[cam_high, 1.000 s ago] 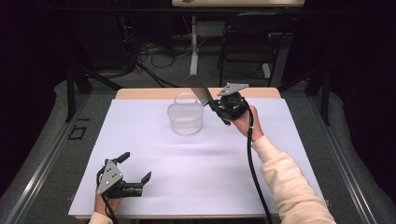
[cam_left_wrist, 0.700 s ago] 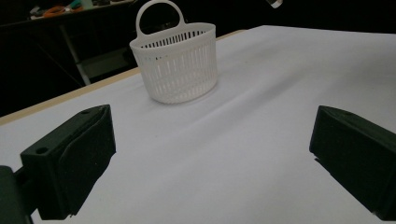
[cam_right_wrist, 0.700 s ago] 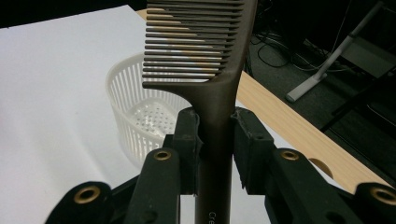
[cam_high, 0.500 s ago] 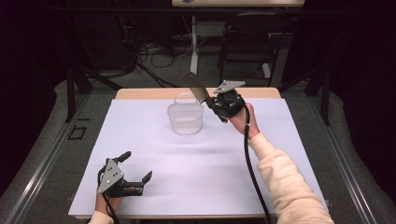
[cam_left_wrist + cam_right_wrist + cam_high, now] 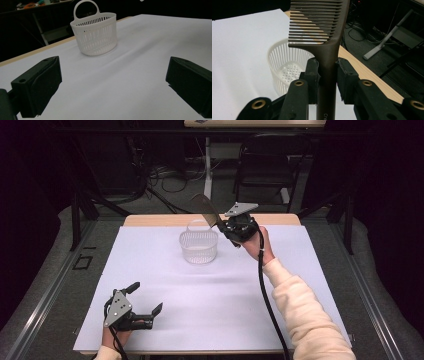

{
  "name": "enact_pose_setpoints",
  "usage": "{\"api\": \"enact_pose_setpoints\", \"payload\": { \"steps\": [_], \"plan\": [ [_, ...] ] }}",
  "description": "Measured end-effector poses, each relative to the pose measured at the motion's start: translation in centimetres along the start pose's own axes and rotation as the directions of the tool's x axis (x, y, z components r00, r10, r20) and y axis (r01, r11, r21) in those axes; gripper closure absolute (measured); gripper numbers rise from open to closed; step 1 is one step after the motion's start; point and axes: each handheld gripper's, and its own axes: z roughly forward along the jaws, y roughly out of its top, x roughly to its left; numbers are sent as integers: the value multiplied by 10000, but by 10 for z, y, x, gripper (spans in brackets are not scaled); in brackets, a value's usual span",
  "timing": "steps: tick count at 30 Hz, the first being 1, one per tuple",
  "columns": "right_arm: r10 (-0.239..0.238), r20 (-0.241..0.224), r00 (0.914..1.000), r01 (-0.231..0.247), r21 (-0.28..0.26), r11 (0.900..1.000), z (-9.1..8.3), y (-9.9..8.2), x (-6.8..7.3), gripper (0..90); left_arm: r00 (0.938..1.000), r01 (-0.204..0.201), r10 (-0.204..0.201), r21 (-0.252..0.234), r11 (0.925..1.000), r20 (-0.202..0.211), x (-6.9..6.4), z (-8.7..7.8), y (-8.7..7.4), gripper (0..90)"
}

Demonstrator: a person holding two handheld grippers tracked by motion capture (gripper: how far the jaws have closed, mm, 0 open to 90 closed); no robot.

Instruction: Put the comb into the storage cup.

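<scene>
A brown wide-toothed comb point(image 5: 322, 32) stands between the jaws of my right gripper point(image 5: 327, 75), which is shut on its handle. In the high view that gripper point(image 5: 231, 226) hovers at the back of the table, holding the comb point(image 5: 205, 209) tilted up and left above the rim of a small white slotted basket point(image 5: 198, 246). The basket point(image 5: 284, 67) is empty and has a loop handle point(image 5: 86, 7). My left gripper point(image 5: 145, 300) rests near the front left edge of the table, jaws wide open with nothing between them; its view looks toward the basket point(image 5: 96, 35).
A white sheet point(image 5: 220, 290) covers the wooden table point(image 5: 150, 220). Behind the table stand a dark chair point(image 5: 265, 165), a table leg and cables on the floor. A cable trails from the right gripper along a cream sleeve point(image 5: 305, 315).
The right gripper with the comb has shifted slightly back and left, closer over the basket. The left gripper has stayed put.
</scene>
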Motion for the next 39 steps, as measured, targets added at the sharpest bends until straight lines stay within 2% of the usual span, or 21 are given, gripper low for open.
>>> {"api": "enact_pose_setpoints", "payload": {
  "steps": [15, 29, 39],
  "plan": [
    [-318, 0, 9995, 318, -211, 9993, 8, 15, 6, 725, 10000, 81, -81, -17, 10000, -7, 1, 0, 0, 2],
    [-230, -90, 9997, 226, -482, 9986, 16, 20, 5, 725, 9999, 99, -99, -42, 9999, -25, 1, 0, 0, 2],
    [-357, -218, 9991, 345, -545, 9979, 24, 25, 9, 726, 9999, 163, -163, -38, 9999, 30, 2, 1, 0, 3]
  ]
}}
